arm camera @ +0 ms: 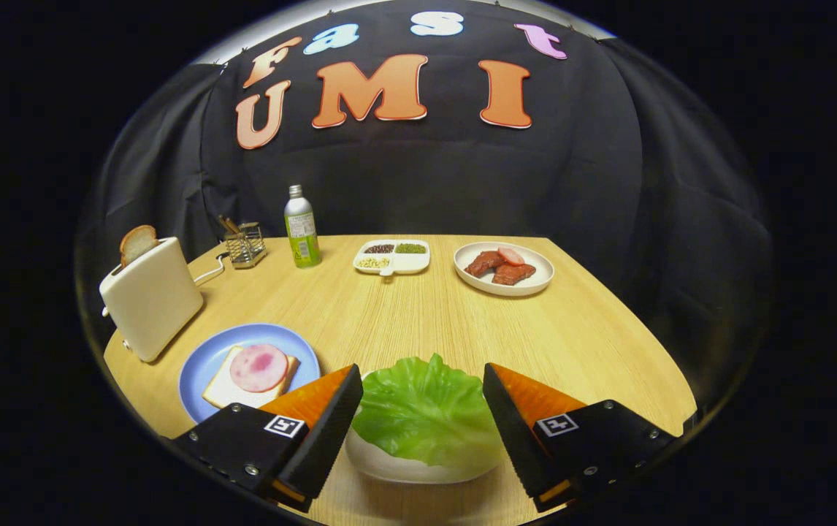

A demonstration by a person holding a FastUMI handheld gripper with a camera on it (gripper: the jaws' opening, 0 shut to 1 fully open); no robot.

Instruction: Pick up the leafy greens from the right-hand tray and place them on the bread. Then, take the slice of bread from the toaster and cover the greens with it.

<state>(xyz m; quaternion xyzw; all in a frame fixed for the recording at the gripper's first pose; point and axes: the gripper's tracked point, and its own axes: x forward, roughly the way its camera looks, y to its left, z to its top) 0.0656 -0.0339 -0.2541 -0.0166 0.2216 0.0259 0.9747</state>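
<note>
A green lettuce leaf (424, 410) lies on a white tray (404, 467) between my fingers. My gripper (422, 380) is open, one finger on each side of the leaf, neither pressing on it. Left of the fingers a blue plate (207, 358) holds a slice of bread (225, 391) with a round pink ham slice (258, 367) on top. Beyond the plate stands a cream toaster (152, 299) with a slice of bread (137, 243) sticking out of its slot.
At the far side of the wooden table (572, 336) stand a wire rack (245, 245), a green bottle (302, 228), a white divided dish (392, 257) of beans and a white plate (504, 269) of meat slices.
</note>
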